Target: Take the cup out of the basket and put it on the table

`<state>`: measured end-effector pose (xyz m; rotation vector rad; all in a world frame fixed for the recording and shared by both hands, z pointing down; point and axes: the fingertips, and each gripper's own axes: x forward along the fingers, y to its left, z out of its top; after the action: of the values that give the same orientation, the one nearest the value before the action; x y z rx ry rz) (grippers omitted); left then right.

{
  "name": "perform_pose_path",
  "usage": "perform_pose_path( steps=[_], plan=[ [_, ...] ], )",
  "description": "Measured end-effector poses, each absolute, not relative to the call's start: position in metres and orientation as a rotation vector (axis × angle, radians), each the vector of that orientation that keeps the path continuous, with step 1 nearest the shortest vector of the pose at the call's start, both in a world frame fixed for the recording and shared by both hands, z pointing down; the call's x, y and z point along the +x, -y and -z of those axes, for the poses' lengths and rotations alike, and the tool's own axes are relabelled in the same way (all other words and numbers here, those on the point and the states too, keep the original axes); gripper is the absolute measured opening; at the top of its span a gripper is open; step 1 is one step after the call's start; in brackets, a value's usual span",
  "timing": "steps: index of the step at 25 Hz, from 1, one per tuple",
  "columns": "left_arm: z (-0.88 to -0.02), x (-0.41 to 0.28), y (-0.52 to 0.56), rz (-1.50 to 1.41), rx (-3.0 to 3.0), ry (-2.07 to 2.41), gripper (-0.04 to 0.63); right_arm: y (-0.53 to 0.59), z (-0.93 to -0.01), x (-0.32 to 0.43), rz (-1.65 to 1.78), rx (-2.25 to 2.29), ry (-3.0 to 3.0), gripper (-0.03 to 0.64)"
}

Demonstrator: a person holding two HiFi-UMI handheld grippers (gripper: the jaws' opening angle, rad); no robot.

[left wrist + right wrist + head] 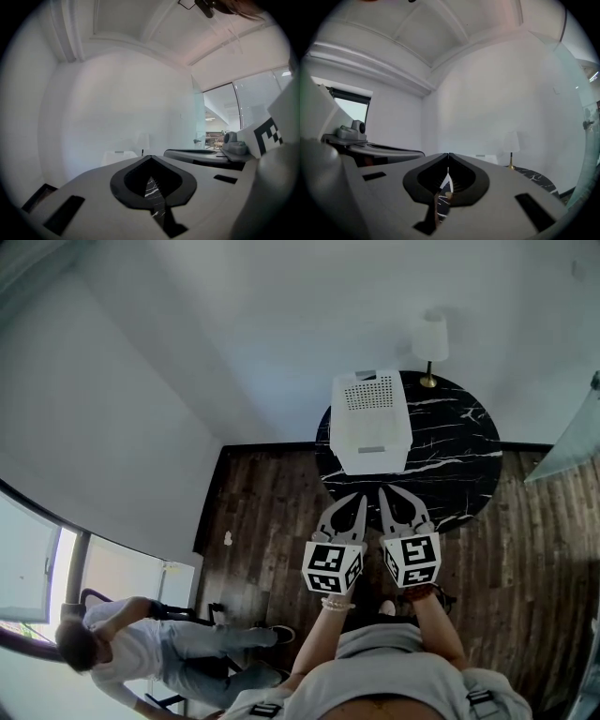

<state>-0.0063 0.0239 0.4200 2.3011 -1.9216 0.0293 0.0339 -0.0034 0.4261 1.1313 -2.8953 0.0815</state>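
Observation:
A white basket (pixel 369 422) with a perforated side stands on the round black marble table (pixel 459 456). No cup shows in any view; what is inside the basket is hidden. My left gripper (pixel 361 499) and right gripper (pixel 382 493) hang side by side over the table's near edge, just short of the basket, both shut and empty. In the left gripper view the left gripper (pixel 151 157) has its jaws closed tip to tip, with the basket (pixel 119 157) faint beyond. The right gripper (pixel 448 154) is likewise closed in its own view, the basket (pixel 487 158) ahead of it.
A white table lamp (pixel 430 341) stands at the table's far edge, behind the basket. Dark wood floor (pixel 262 512) surrounds the table. A person (pixel 141 643) bends down at the lower left. A glass panel (pixel 567 442) rises at the right.

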Motion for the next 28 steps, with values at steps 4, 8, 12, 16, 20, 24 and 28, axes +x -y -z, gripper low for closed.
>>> perform_pose_path(
  steps=[4, 8, 12, 16, 20, 24, 28],
  plan=[
    [-0.419, -0.009, -0.004, -0.031, 2.341, 1.884, 0.006, 0.021, -0.427, 0.033, -0.085, 1.19, 2.876, 0.011],
    [-0.419, -0.016, 0.023, -0.027, 2.392, 1.824, 0.006, 0.045, -0.427, 0.024, -0.075, 1.25, 2.85, 0.011],
    [-0.417, -0.031, 0.047, -0.023, 2.424, 1.781, 0.006, 0.067, -0.425, 0.008, -0.069, 1.291, 2.833, 0.011],
    [-0.42, -0.052, 0.068, -0.021, 2.442, 1.751, 0.006, 0.088, -0.429, -0.012, -0.068, 1.322, 2.806, 0.011],
    [-0.426, -0.077, 0.087, -0.025, 2.442, 1.731, 0.006, 0.106, -0.435, -0.036, -0.073, 1.335, 2.783, 0.011],
    [-0.429, -0.099, 0.103, -0.023, 2.447, 1.717, 0.006, 0.121, -0.439, -0.057, -0.069, 1.344, 2.765, 0.011],
    [-0.435, -0.112, 0.116, -0.032, 2.46, 1.678, 0.006, 0.133, -0.444, -0.074, -0.079, 1.35, 2.745, 0.011]
  ],
)
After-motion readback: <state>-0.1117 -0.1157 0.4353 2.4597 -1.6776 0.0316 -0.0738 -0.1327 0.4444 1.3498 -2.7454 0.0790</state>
